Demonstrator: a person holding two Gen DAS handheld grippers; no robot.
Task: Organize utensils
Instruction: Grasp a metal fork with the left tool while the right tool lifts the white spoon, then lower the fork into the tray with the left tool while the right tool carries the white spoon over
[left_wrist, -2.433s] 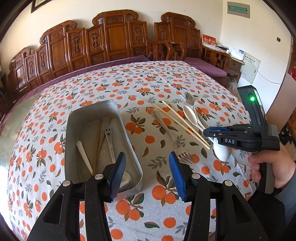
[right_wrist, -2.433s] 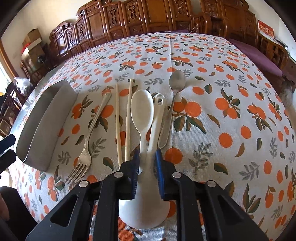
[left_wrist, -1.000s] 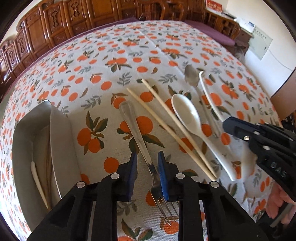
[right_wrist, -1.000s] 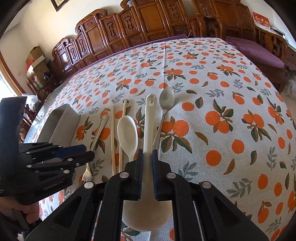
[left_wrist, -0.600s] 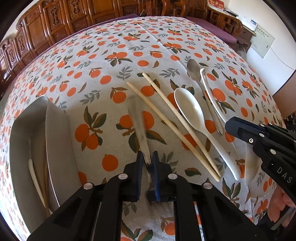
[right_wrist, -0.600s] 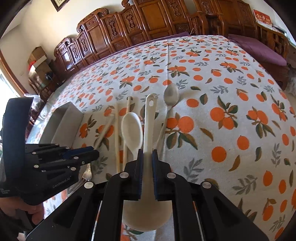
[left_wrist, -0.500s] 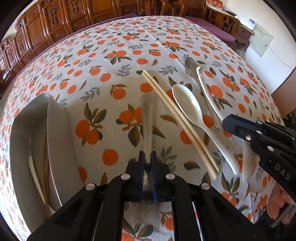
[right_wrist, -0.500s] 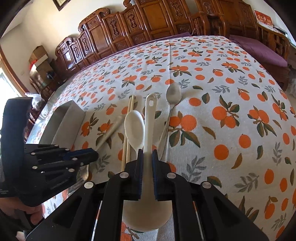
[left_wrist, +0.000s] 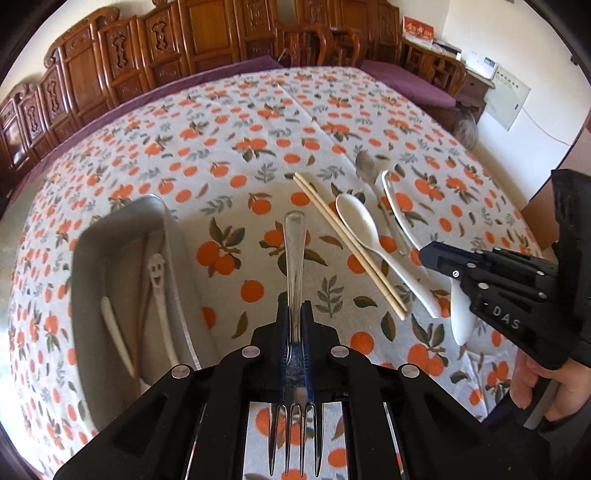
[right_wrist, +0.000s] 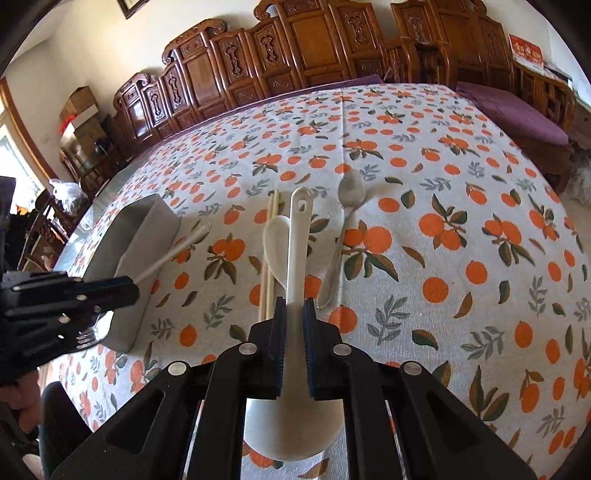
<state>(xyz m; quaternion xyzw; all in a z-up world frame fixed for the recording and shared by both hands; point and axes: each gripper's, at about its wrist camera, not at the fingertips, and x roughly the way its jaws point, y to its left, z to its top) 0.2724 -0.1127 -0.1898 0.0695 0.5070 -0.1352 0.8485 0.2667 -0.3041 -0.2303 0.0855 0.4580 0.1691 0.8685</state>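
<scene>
— Carved wooden chairs ringed the desk (left_wrist: 369, 92); what step was it?

— Mid-transfer. The metal tray (left_wrist: 122, 221) sat near the desk's left edge. The left gripper (left_wrist: 295, 332) was clamped on the fork (left_wrist: 294, 251), the right gripper (right_wrist: 294, 339) on the white ladle (right_wrist: 297, 243).

— And next?

— Probably carrying both over the tray, then releasing; chopsticks (left_wrist: 347, 243) and spoons waited mid-desk.

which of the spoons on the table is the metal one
The grey metal spoon, lying farthest right in the right wrist view with its bowl pointing away. The small white ceramic spoon beside the pale chopsticks is white, not metal.
</scene>
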